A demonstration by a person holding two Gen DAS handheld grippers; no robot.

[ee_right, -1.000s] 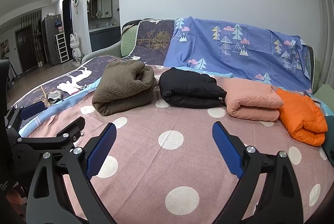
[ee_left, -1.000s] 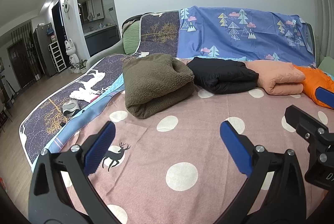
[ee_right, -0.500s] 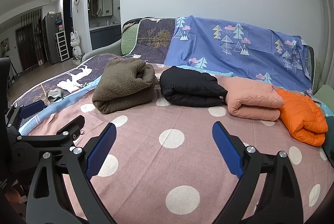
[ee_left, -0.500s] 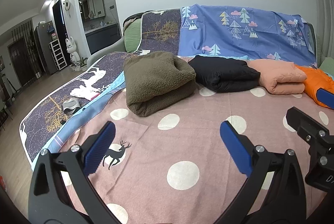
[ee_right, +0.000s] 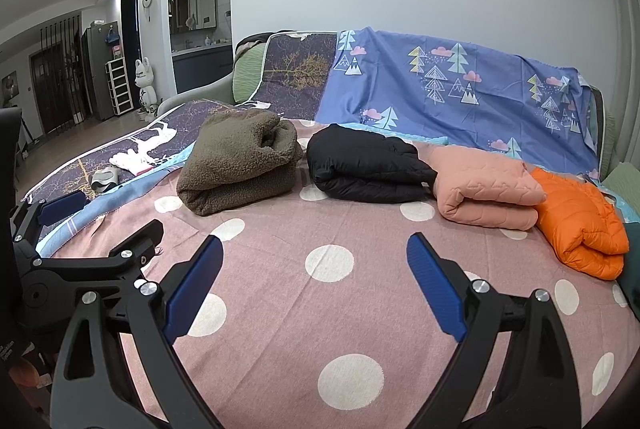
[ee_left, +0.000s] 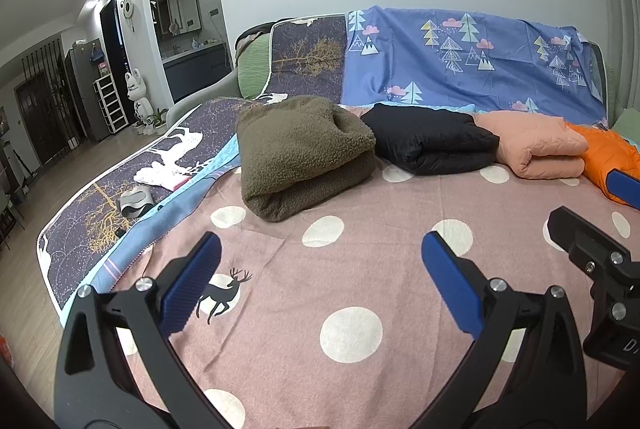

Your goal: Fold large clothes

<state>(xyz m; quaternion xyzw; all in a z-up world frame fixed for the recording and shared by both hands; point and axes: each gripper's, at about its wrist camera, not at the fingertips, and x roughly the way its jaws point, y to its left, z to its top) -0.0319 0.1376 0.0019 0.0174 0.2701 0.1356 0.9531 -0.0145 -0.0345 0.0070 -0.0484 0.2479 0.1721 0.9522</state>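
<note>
Folded clothes lie in a row along the back of the pink dotted bedspread (ee_left: 360,253): an olive fleece (ee_left: 300,153) (ee_right: 240,161), a black jacket (ee_left: 432,141) (ee_right: 368,165), a peach quilted jacket (ee_left: 540,149) (ee_right: 488,189) and an orange puffer jacket (ee_right: 580,221) (ee_left: 608,153). My left gripper (ee_left: 320,277) hovers open over the near part of the bedspread, holding nothing. My right gripper (ee_right: 314,277) is open and empty too, just to the right of the left one. Each gripper shows at the edge of the other's view.
A blue tree-print sheet (ee_right: 460,85) and a dark purple deer-print cover (ee_left: 132,189) drape the sofa back and left side. Small white and grey items (ee_left: 152,181) lie on the left cover. Wooden floor and a doorway are far left.
Both grippers have drifted slightly, so the clothes row sits a touch lower and nearer in the views. Neither gripper changed its opening.
</note>
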